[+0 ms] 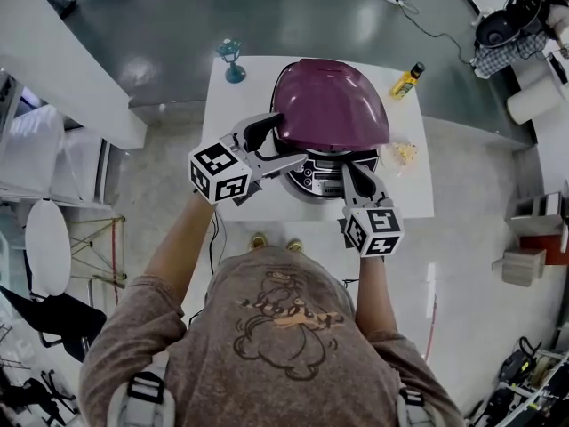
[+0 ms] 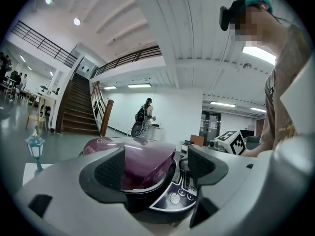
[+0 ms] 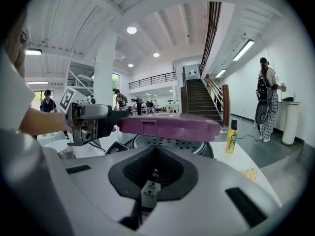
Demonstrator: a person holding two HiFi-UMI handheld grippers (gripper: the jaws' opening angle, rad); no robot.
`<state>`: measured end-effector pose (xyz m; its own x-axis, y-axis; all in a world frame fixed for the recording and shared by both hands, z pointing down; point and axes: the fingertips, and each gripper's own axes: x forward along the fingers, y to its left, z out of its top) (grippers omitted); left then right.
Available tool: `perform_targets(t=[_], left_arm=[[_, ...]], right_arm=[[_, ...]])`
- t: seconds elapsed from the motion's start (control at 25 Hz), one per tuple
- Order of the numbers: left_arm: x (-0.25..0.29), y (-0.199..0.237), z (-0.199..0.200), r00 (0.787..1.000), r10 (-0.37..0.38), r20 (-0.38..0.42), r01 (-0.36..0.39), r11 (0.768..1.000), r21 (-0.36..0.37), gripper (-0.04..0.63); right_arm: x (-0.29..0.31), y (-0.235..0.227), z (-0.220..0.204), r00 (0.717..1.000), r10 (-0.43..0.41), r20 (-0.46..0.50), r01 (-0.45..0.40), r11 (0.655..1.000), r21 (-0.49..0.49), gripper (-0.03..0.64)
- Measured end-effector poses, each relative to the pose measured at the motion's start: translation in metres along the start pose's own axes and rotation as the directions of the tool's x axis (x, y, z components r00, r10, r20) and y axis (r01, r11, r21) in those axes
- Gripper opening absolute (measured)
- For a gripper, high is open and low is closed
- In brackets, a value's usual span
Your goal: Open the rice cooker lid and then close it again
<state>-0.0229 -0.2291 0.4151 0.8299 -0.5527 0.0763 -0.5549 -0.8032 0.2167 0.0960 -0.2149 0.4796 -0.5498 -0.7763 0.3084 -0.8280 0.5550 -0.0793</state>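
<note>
The rice cooker stands on the white table (image 1: 409,194) with its purple lid (image 1: 329,105) (image 2: 142,161) (image 3: 170,124) partly raised. A perforated inner plate (image 3: 172,142) shows under it. My left gripper (image 1: 271,145) (image 2: 155,168) is open at the lid's front left, with the lid's edge between its jaws. One finger (image 3: 106,118) touches that edge. My right gripper (image 1: 353,174) (image 3: 152,178) is shut, and its tips point at the cooker's front by the control panel (image 1: 316,178) (image 2: 179,195). Nothing is held in it.
A yellow oil bottle (image 1: 406,81) (image 3: 231,136) stands at the table's far right corner. A blue goblet (image 1: 232,60) (image 2: 35,146) is at the far left corner, and a yellow scrap (image 1: 404,152) (image 3: 250,173) lies right of the cooker. A person stands by a counter in the background.
</note>
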Motion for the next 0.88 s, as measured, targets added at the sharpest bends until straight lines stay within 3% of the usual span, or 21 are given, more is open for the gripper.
perform_targets(t=[0.88], left_arm=[[-0.001,0.001,-0.031,0.999,0.000,-0.040,-0.002,0.998,-0.067,0.393]], right_arm=[[0.000,0.001,-0.001,1.000,0.004,0.001,-0.004,1.000,-0.004,0.003]])
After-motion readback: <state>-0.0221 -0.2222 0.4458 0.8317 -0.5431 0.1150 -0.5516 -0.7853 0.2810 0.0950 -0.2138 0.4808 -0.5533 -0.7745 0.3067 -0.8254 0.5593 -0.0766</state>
